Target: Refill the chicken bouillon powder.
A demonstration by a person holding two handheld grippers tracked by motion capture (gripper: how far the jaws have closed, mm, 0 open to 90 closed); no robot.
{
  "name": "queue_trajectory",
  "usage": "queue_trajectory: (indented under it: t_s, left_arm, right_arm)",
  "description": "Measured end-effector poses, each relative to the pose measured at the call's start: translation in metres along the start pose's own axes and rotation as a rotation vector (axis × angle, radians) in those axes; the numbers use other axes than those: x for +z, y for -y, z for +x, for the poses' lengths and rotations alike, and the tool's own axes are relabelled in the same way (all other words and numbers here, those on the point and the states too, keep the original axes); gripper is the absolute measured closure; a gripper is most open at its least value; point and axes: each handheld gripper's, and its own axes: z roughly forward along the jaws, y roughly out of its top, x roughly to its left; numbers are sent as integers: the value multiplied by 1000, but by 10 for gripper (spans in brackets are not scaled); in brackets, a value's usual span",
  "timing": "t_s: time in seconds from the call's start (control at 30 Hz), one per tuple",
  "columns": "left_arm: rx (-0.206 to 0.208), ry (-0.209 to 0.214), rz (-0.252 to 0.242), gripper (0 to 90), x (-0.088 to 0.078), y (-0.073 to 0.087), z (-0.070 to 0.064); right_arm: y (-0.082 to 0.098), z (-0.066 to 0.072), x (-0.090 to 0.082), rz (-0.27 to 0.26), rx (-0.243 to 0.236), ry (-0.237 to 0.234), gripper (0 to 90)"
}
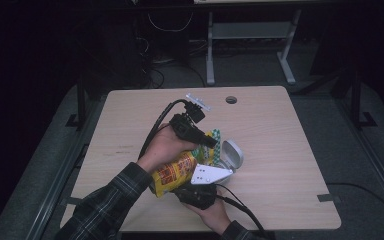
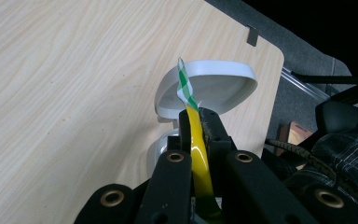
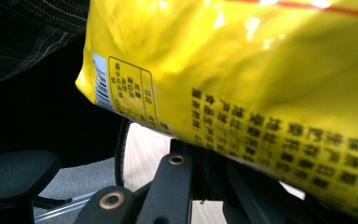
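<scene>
Snack bag (image 1: 172,175), yellow and glossy, hangs between your two hands above the counter (image 1: 280,150), next to a white hinged case (image 1: 231,154) lying open. Your left tongs (image 2: 196,122) are clamped on the bag's green-checked top edge. Your right tongs (image 3: 200,158) are closed on its lower end, where the black print and barcode sit.
</scene>
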Motion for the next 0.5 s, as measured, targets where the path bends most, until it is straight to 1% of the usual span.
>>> queue_trajectory:
  t_s: [0.5]
  left_arm:
    - [-1, -2, 2, 899, 1, -1, 0]
  right_arm:
    - [0, 0, 0, -1, 0, -1, 900]
